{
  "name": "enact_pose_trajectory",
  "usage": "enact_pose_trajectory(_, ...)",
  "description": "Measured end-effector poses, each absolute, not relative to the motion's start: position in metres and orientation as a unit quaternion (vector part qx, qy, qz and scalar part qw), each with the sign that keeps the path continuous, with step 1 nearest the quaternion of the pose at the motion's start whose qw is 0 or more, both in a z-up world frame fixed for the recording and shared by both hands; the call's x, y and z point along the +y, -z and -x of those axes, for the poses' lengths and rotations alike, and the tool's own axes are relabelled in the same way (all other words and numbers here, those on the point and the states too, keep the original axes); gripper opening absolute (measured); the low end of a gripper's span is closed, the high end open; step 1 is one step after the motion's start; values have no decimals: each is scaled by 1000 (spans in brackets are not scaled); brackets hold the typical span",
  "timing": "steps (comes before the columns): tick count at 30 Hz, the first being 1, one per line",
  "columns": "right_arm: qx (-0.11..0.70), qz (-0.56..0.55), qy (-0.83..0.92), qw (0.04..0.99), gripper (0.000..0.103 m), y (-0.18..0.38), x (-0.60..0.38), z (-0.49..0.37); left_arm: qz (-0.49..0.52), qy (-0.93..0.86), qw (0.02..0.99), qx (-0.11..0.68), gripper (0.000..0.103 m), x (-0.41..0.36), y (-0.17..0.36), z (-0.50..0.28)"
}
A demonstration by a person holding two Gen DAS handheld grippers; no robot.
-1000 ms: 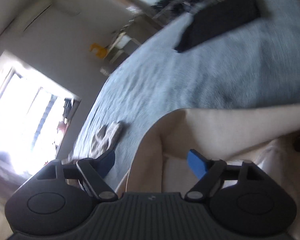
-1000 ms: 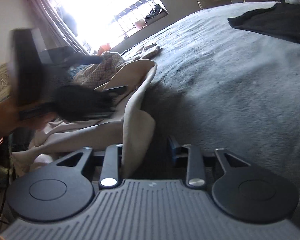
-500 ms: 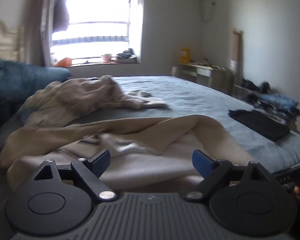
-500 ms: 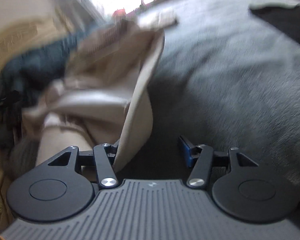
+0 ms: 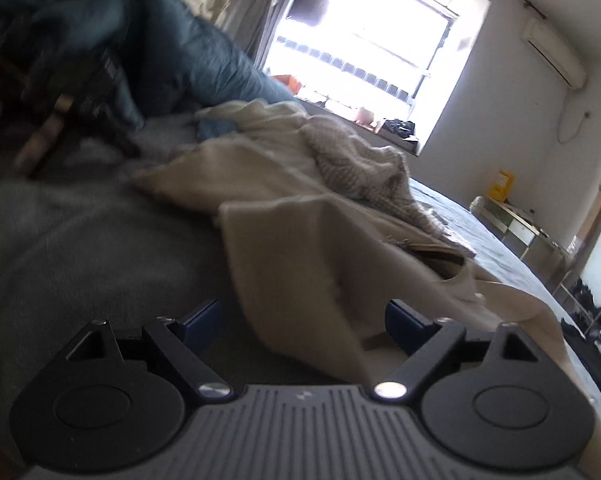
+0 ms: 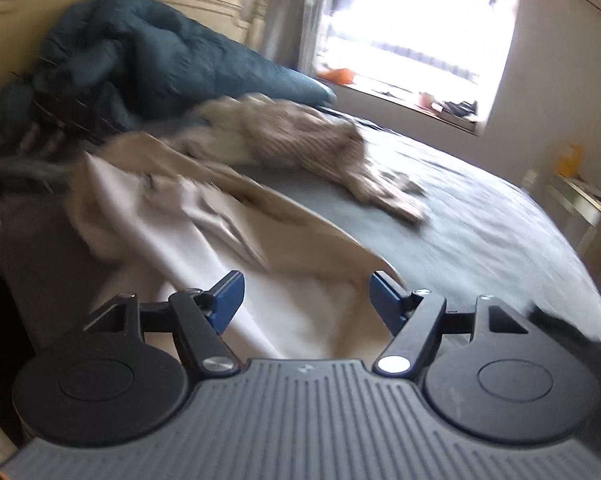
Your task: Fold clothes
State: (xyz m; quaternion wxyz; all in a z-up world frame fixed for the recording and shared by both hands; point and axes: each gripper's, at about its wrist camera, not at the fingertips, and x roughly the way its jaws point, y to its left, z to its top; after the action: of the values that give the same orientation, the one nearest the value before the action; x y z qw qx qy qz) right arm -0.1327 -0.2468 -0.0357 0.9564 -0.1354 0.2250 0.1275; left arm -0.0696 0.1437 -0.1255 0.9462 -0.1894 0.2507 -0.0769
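Smooth beige garment [image 5: 300, 248] lies crumpled mid-frame; ribbed knit sweater [image 5: 356, 160] behind it. Left gripper [image 5: 300, 320] spread wide, gripping nothing; right gripper [image 6: 304, 296] opening, empty.

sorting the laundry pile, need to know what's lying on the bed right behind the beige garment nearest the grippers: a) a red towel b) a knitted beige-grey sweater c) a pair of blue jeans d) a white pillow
b: a knitted beige-grey sweater lies crumpled on the grey bed just beyond the smooth beige garment, with its ribbed knit also showing in the left wrist view.
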Motion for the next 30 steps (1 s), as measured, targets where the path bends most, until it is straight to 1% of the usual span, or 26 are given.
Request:
enact_pose_trajectory(3,223,151,-208,940,69,35,-193,91,208,72,942,254,90,149,154,60)
enact_pose_trajectory(7,212,210,-308,903,69,40,-109,34,234,78,938,245,90,159,174,47)
enact_pose_trajectory(10,206,236,-348,884,69,35,-58,-20,245,91,938,227,85,162,179,40)
enact_pose_trajectory(12,213,237,-358,878,70,33,-33,-66,246,101,940,215,80,163,182,37)
enact_pose_trajectory(14,250,227,-368,866,72,37,-13,-121,254,114,938,207,65,163,183,36)
enact_pose_trajectory(15,272,212,-366,865,73,43,-5,-147,256,120,937,205,60,163,184,35)
enact_pose_trajectory(16,294,195,-363,862,75,51,2,-172,255,124,937,206,52,161,186,34)
enact_pose_trajectory(17,316,180,-361,859,75,59,10,-196,250,124,937,208,48,158,185,33)
enact_pose_trajectory(21,371,140,-336,854,79,95,40,-264,235,100,942,217,39,153,186,29)
enact_pose_trajectory(23,399,128,-338,843,80,110,51,-280,254,98,938,217,35,156,188,27)
enact_pose_trajectory(25,425,134,-347,825,73,119,60,-282,263,99,936,213,33,157,184,26)
enact_pose_trajectory(27,440,141,-359,811,29,124,66,-279,262,96,937,211,32,157,180,25)
enact_pose_trajectory(28,430,145,-366,813,19,118,65,-270,258,93,939,208,31,156,179,26)
enact_pose_trajectory(29,417,147,-366,819,8,110,63,-261,253,90,941,205,30,154,177,28)
enact_pose_trajectory(30,403,139,-363,828,6,99,56,-252,246,86,944,202,29,151,173,30)
